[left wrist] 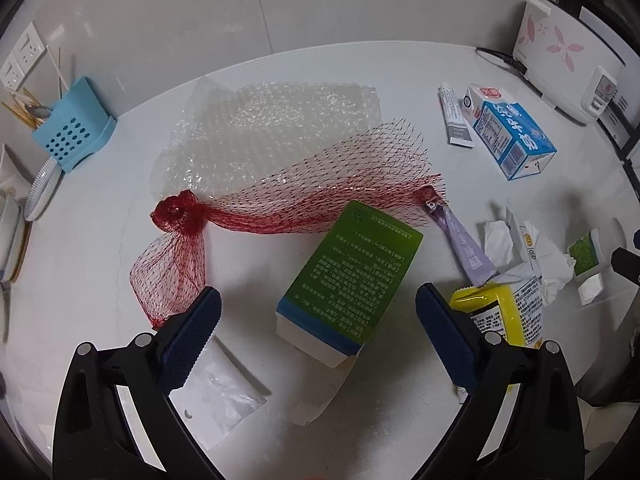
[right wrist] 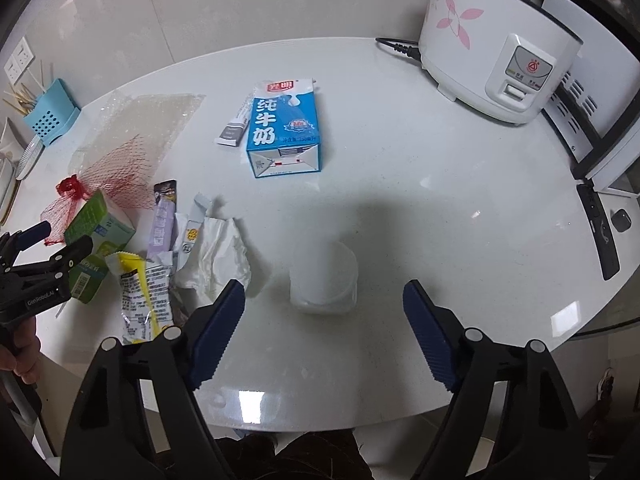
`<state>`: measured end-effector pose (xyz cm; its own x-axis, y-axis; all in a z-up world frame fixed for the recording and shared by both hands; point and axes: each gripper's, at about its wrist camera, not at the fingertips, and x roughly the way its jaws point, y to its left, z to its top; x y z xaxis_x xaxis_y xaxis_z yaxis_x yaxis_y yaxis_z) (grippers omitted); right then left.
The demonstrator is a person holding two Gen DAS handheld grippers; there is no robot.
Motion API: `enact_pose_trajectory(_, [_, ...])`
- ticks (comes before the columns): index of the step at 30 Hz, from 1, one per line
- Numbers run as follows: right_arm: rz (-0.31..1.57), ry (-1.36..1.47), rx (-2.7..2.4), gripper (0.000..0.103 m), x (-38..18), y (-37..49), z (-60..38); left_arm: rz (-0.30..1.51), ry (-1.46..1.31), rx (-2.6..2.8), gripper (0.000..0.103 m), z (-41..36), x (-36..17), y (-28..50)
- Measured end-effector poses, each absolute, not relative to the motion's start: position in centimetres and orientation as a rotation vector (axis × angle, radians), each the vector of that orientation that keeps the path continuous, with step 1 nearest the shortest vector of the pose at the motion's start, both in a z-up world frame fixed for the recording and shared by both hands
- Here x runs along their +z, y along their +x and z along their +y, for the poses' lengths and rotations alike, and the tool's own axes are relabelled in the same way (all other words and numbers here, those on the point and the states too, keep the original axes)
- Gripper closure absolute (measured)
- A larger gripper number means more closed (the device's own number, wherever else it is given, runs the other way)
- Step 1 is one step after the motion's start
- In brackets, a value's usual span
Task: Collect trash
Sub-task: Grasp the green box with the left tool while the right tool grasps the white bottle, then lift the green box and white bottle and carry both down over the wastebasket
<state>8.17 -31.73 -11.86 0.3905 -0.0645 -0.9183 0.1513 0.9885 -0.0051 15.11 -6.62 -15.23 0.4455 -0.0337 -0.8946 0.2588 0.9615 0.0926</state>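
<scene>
Left gripper [left wrist: 316,316]: jaws wide apart, empty, straddling the near end of the green carton without touching it.
Green carton [left wrist: 352,276]: lies flat on the white table [left wrist: 100,240]; long axis runs near to far, tilted right; opened flap end points near.
Right gripper [right wrist: 324,316]: jaws well apart, nothing held; clear plastic cup [right wrist: 324,276] stands just beyond the tips.
Red mesh bag [left wrist: 280,200]: stretched left to right behind the carton.
Milk carton [right wrist: 282,132]: far centre, base end pointing near.

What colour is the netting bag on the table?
Red mesh bag, knotted at one end; clearest in the left wrist view.
</scene>
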Motion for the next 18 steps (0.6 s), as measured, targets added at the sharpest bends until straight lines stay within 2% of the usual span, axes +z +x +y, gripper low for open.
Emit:
enact_pose_trajectory(8, [1.215, 0.11, -0.129, 0.038, -13.7, 9.8, -32.1, 1.147, 0.228, -0.161, 0.016, -6.8, -16.7, 15.6])
enact_pose_trajectory(11, [1.221, 0.112, -0.129, 0.042, -14.0, 9.9, -32.1, 1.167, 0.212, -0.151, 0.022, -6.7, -17.0, 15.8])
enact_pose_trajectory(14, [1.239, 0.11, -0.121, 0.055, -14.4, 10.1, -32.0, 1.189, 0.207, -0.152, 0.033, -6.7, -17.3, 16.1])
enact_pose_trajectory(15, [1.243, 0.105, -0.122, 0.061, -14.6, 10.2, -31.9, 1.2, 0.212, -0.153, 0.04, -6.9, -17.5, 16.1])
enact_pose_trajectory(18, [1.244, 0.1, -0.117, 0.063, -14.7, 10.2, -31.7, 1.214, 0.213, -0.151, 0.047, -7.1, -17.7, 16.0])
